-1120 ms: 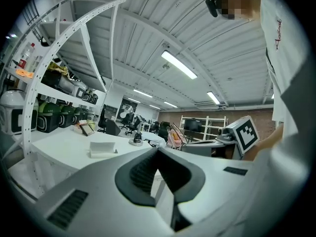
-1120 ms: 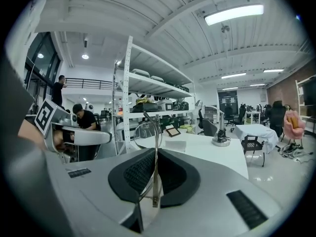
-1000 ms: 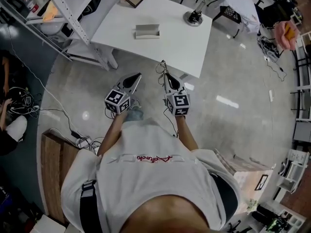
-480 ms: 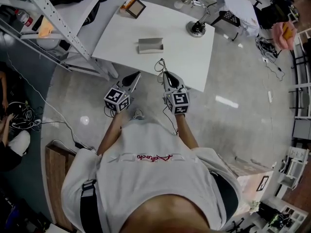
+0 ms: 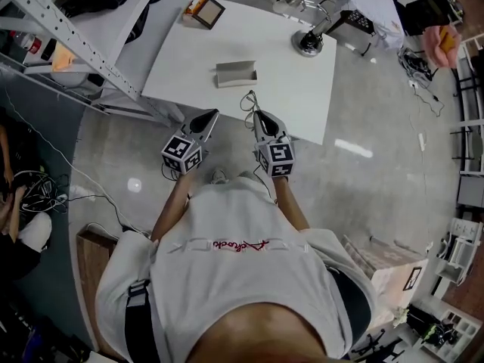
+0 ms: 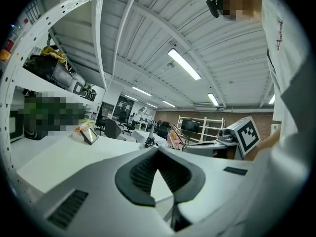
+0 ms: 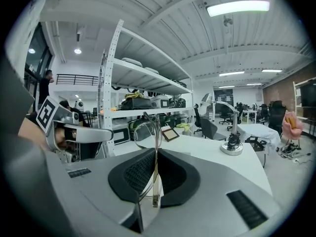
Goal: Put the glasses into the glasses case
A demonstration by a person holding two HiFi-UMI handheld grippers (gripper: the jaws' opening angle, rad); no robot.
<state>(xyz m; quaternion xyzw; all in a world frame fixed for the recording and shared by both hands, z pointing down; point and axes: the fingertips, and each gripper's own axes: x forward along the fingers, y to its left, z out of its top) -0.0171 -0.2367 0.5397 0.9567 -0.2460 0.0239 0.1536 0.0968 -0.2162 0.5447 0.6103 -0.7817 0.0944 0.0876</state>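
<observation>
A person carrying a gripper in each hand has closed on the white tabletop [image 5: 280, 74] over the past second, and its near edge now lies under the tools. The right gripper [image 5: 254, 113] is clenched on the glasses [image 7: 156, 174], one temple arm pinched between the pads and the wire rims standing beyond the tips, above that near edge. The left gripper [image 5: 212, 116] is pressed shut with nothing between its jaws.

The grey glasses case [image 5: 236, 73] sits open near the middle of the tabletop, well apart from the glasses, so the approach looks nearly done and the placing has not begun. A small framed stand [image 5: 206, 10] occupies the far left corner and a lamp base [image 5: 308, 42] the far right.

Red script on the person's shirt [image 5: 239, 246] is too small to read; the cubes carry black square markers.
</observation>
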